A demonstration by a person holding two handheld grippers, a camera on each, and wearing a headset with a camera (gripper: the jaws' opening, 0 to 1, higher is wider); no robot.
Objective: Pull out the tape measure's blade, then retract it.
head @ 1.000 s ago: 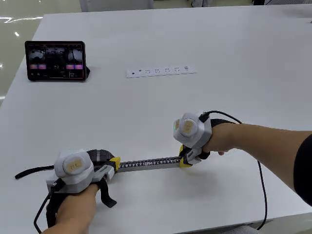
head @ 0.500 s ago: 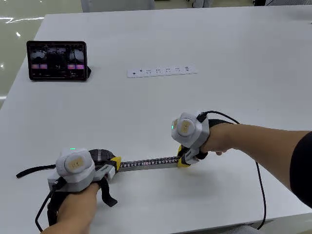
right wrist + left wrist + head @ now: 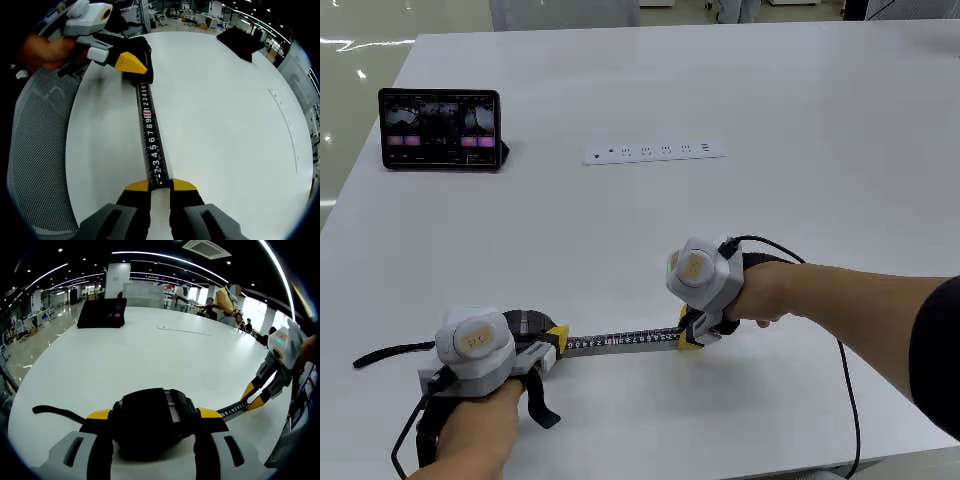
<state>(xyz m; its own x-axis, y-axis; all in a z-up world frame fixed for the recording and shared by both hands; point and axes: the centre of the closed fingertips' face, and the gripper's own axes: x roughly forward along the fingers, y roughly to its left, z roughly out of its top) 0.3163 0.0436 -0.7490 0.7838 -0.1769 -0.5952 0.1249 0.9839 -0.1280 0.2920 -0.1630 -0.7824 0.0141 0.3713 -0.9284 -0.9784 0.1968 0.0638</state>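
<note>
The black tape measure case lies near the table's front left, with my left gripper shut on its sides. Its numbered blade runs flat to the right along the table. My right gripper is shut on the blade's end. A black wrist strap trails left from the case.
A black tablet stands at the table's far left. A white power strip lies in the middle, farther back. A black cable loops from the right gripper. A mesh chair stands off the front edge.
My right gripper has moved left toward the case with the blade's end in it, so the exposed blade is shorter. The left gripper and case have stayed in place.
</note>
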